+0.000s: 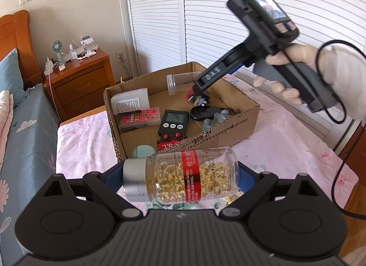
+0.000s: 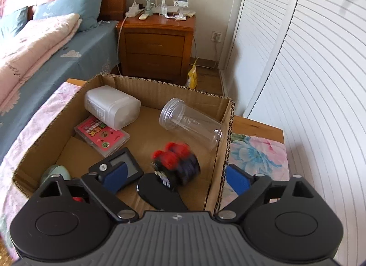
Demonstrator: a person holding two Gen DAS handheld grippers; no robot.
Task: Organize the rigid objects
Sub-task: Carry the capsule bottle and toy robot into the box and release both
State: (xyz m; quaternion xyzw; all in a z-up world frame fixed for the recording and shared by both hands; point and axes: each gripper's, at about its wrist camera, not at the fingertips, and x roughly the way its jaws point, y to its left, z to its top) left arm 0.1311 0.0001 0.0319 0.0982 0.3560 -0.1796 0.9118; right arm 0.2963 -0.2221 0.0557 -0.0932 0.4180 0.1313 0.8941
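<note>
The left hand-held gripper (image 1: pixel 180 174) was clamped on a clear capsule bottle (image 1: pixel 183 174), w/ silver cap to the left, held sideways just near of the cardboard box (image 1: pixel 228 126), prob. queued to go in next. The bottle's length filled the jaws, so they stood wide. Its red label carried Chinese print, too small to read. The right hand-held gripper (image 2: pixel 173 174), jaws apart w/ nothing between the pads, hung over the box's near right corner; "DAS" was legible on its arm in the left view. Below it a red-and-black toy (image 2: pixel 175 163) showed blurred, likely just let go and tumbling beside a black oval item (image 2: pixel 160 195). Already in the box: white bottle (image 2: pixel 112 107) on its side at far left, pink card case (image 2: pixel 103 135), black timer (image 1: pixel 172 124), and an empty clear jar (image 2: pixel 191 123) leaning vs. the far right wall. The box sat on a counter w/ floral cloth (image 1: pixel 286 151).
</note>
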